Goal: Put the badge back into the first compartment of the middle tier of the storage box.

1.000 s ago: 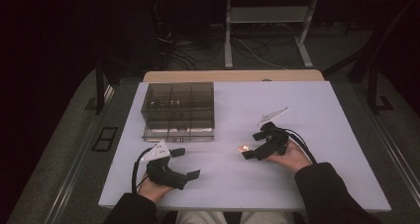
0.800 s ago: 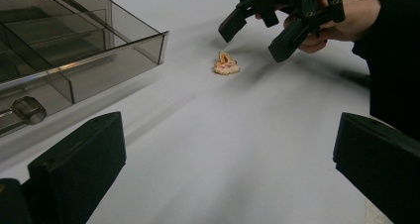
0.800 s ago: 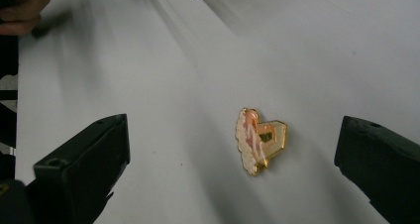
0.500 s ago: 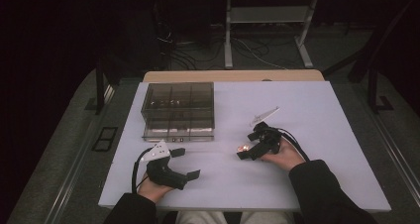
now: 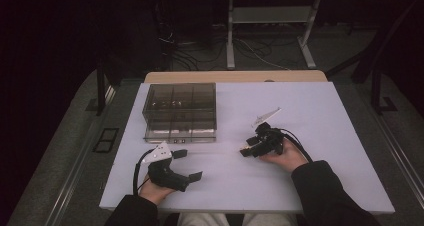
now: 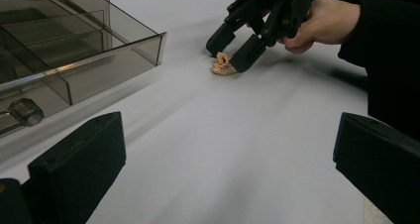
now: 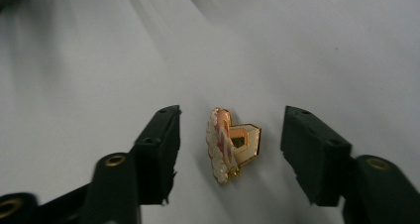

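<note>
The right hand-held gripper (image 7: 229,149) is low over the white desk (image 5: 320,116), and a little gold and pink hair clip (image 7: 231,143) lies on the desk right between its two black jaws. The jaws have just been closing, but there is a gap on each side of the clip, so they are open around it and not squeezing it yet. In the left gripper view the clip (image 6: 223,65) sits by the tips of that gripper, well apart from the clear plastic box (image 5: 180,111) with its little rooms. The box stands at the back left of the desk, with its drawer (image 6: 89,60) pulled out a bit. The left hand-held gripper (image 5: 187,165) rests near the front edge of the desk, wide open and holding nothing. The job right now looks like picking up the clip. To do it well, keep the jaws level with the desk and the clip in the middle, so both pads meet it at the same time. Close slowly, because the clip is small and smooth and could pop out or slide away. Squeeze the pearly side and the gold side, not a corner. Lift only when it feels snug.
</note>
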Demonstrator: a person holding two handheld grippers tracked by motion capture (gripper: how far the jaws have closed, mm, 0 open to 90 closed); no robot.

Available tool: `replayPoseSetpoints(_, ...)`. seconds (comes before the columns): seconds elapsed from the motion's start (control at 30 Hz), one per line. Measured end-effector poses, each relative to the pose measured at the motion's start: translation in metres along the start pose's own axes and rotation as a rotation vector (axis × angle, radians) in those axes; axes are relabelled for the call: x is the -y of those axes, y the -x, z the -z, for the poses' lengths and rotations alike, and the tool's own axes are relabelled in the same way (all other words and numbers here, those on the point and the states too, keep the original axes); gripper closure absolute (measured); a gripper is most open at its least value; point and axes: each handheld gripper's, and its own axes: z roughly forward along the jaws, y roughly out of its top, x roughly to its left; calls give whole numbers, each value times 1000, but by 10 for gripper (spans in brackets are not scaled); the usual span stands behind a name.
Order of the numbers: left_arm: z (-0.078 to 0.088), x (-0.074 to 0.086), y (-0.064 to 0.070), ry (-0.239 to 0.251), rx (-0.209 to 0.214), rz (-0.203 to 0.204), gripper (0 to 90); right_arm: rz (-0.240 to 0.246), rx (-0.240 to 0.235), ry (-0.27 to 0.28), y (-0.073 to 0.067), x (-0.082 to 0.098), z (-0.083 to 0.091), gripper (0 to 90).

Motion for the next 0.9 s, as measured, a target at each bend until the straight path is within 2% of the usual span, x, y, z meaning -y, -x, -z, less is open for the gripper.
replayPoseSetpoints(0.27, 0, 0, 0, 7, 4, 4, 0, 21, 8, -18, -6, 0, -2, 683)
replayPoseSetpoints(0.43, 0, 0, 0, 8, 5, 3, 0, 12, -6, -4, -6, 0, 1, 767)
replayPoseSetpoints(0.67, 0, 0, 0, 8, 5, 3, 0, -5, -23, -25, -6, 1, 3, 785)
replayPoseSetpoints(0.7, 0, 0, 0, 8, 5, 3, 0, -22, -49, -13, -5, 1, 6, 833)
replayPoseSetpoints(0.83, 0, 0, 0, 6, 6, 4, 0, -27, -67, -14, -4, 1, 9, 850)
replayPoseSetpoints(0.87, 0, 0, 0, 6, 6, 3, 0, -39, -93, -12, -2, 1, 10, 871)
replayPoseSetpoints(0.9, 0, 0, 0, 6, 6, 3, 0, -39, -93, -12, -2, 1, 10, 871)
